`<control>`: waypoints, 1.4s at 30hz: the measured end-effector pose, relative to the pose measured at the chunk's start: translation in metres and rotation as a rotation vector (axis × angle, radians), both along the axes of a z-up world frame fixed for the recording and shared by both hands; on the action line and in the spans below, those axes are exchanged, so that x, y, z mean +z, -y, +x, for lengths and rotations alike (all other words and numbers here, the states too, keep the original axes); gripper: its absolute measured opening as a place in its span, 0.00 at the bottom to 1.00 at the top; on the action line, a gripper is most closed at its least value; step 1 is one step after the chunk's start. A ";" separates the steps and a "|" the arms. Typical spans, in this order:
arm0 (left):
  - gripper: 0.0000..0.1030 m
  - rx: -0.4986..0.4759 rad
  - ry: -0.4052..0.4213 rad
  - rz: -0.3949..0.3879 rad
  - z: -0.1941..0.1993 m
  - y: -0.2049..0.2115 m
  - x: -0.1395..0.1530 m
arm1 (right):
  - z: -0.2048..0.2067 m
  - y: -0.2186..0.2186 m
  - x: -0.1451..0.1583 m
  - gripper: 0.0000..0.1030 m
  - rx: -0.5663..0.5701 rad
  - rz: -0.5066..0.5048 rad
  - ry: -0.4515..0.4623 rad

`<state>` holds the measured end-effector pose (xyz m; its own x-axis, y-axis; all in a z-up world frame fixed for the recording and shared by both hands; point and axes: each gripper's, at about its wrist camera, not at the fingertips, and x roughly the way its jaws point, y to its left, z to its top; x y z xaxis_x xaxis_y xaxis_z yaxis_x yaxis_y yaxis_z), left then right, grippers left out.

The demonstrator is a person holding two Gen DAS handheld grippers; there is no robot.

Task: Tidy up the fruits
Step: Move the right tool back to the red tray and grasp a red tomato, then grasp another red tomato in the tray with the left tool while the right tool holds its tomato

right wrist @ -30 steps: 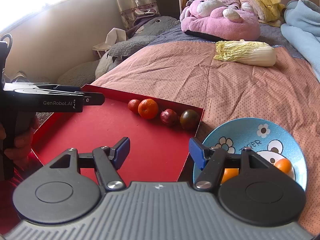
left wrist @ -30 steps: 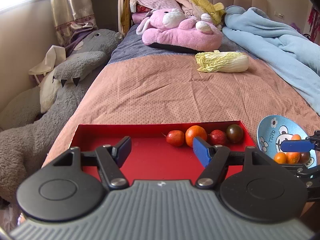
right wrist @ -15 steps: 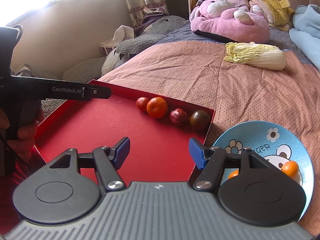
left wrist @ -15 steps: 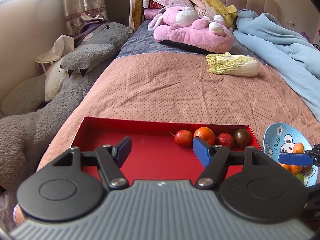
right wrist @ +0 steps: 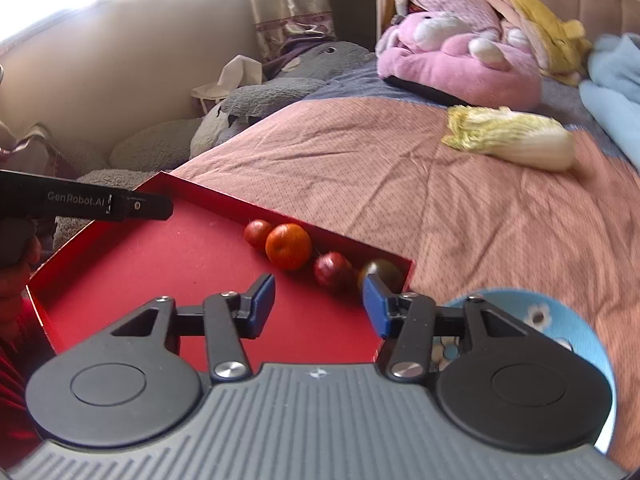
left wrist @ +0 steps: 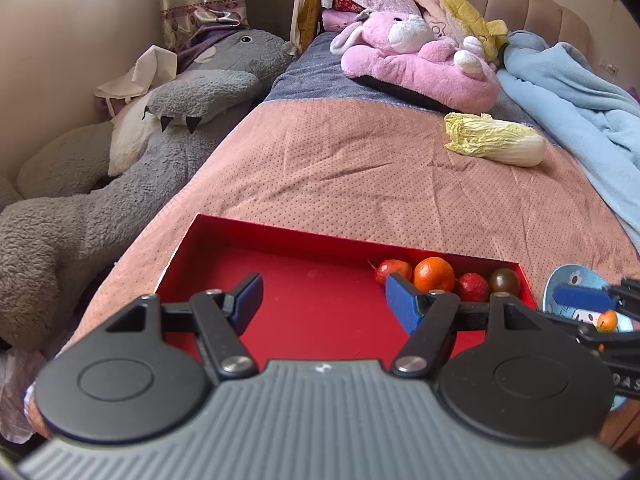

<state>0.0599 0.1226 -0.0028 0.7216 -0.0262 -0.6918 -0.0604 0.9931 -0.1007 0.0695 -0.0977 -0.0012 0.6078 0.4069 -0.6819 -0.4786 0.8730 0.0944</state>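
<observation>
I keep the left gripper (left wrist: 322, 300) wide and empty over the bare floor of the tray (left wrist: 304, 304). For the next pick I'd centre one fruit before closing, as they sit touching. The right gripper (right wrist: 318, 306), also wide and empty, has the orange (right wrist: 289, 246) ahead-left and the red fruit (right wrist: 333, 270) just ahead; the plate (right wrist: 560, 320) lies right.

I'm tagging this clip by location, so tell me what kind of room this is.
Most likely a bedroom: the red tray of fruit sits on a bed with a pink quilted cover, a padded headboard behind, and a pink plush toy by the pillows.
</observation>
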 end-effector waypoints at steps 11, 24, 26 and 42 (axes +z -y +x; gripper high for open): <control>0.68 -0.008 -0.039 -0.002 0.008 -0.001 -0.009 | 0.033 -0.059 -0.040 0.43 0.185 -0.338 0.091; 0.67 -0.098 -0.066 0.027 0.019 0.017 -0.020 | 0.037 -0.059 -0.051 0.35 0.207 -0.385 0.119; 0.67 -0.116 -0.068 0.034 0.021 0.021 -0.022 | 0.033 -0.050 -0.042 0.35 0.184 -0.306 0.078; 0.63 -0.206 -0.112 0.131 0.053 0.048 -0.044 | -0.011 0.011 -0.027 0.35 0.053 -0.018 -0.100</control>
<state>0.1128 0.0749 -0.0469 0.6288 -0.0695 -0.7745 0.1410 0.9897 0.0256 0.0584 -0.1087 -0.0283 0.5147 0.4237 -0.7454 -0.5131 0.8487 0.1281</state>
